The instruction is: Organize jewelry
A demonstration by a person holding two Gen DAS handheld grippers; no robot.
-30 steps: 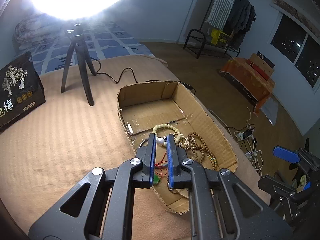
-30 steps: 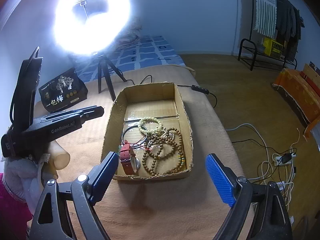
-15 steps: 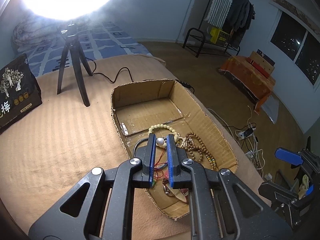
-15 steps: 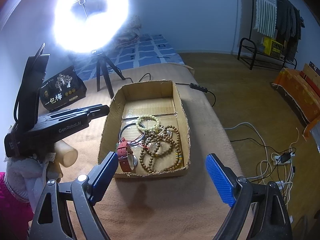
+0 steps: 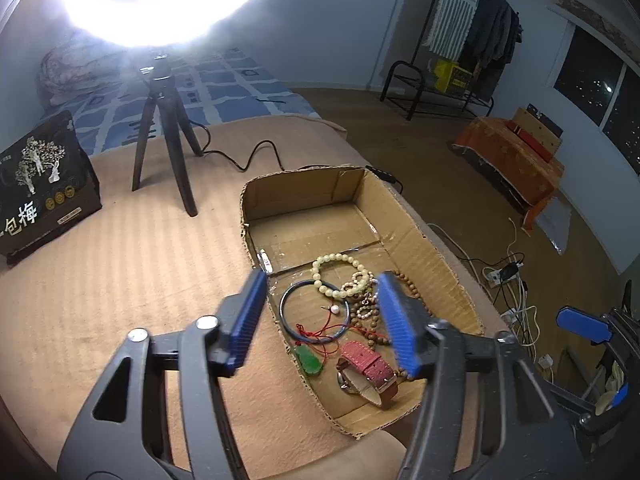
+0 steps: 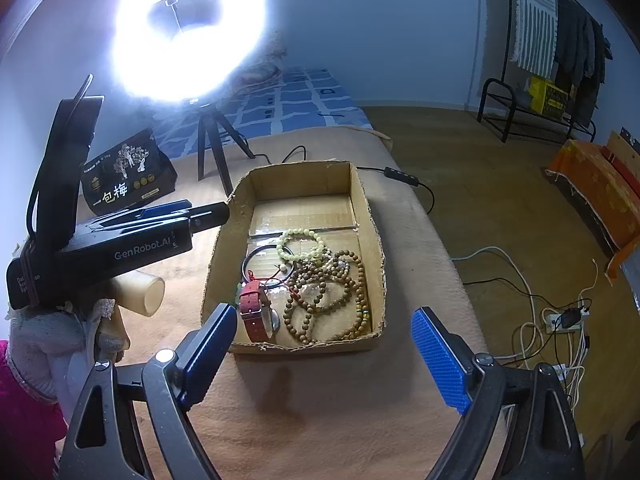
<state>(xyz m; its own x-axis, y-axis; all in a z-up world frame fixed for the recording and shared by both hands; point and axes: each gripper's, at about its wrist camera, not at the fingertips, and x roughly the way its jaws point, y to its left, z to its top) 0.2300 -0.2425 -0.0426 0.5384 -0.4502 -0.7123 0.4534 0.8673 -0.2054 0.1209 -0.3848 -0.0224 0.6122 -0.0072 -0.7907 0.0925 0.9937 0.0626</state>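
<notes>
An open cardboard box (image 5: 436, 252) (image 6: 364, 208) sits on the tan blanket and holds jewelry. In it lie a pale green bead bracelet (image 5: 334, 268) (image 6: 298, 244), a dark bangle (image 5: 288, 312) (image 6: 256, 256), a small pearl on a red cord (image 5: 334, 310), a green pendant (image 5: 309, 360), a red-strap watch (image 5: 368, 368) (image 6: 254, 312) and brown wooden bead strands (image 6: 332, 300). My left gripper (image 5: 320, 320) is open and empty above the box's near left part. My right gripper (image 6: 320, 354) is open and empty in front of the box's near edge.
A ring light on a black tripod (image 5: 164, 136) (image 6: 212, 152) stands behind the box, its cable (image 5: 240, 160) running across the blanket. A black printed bag (image 5: 40, 184) (image 6: 124, 176) stands at the left. Cables and a power strip (image 6: 560, 316) lie on the floor to the right.
My left gripper was shut on the small pearl; it has opened, and the pearl on its red cord now lies in the box. My right gripper has stayed open.
</notes>
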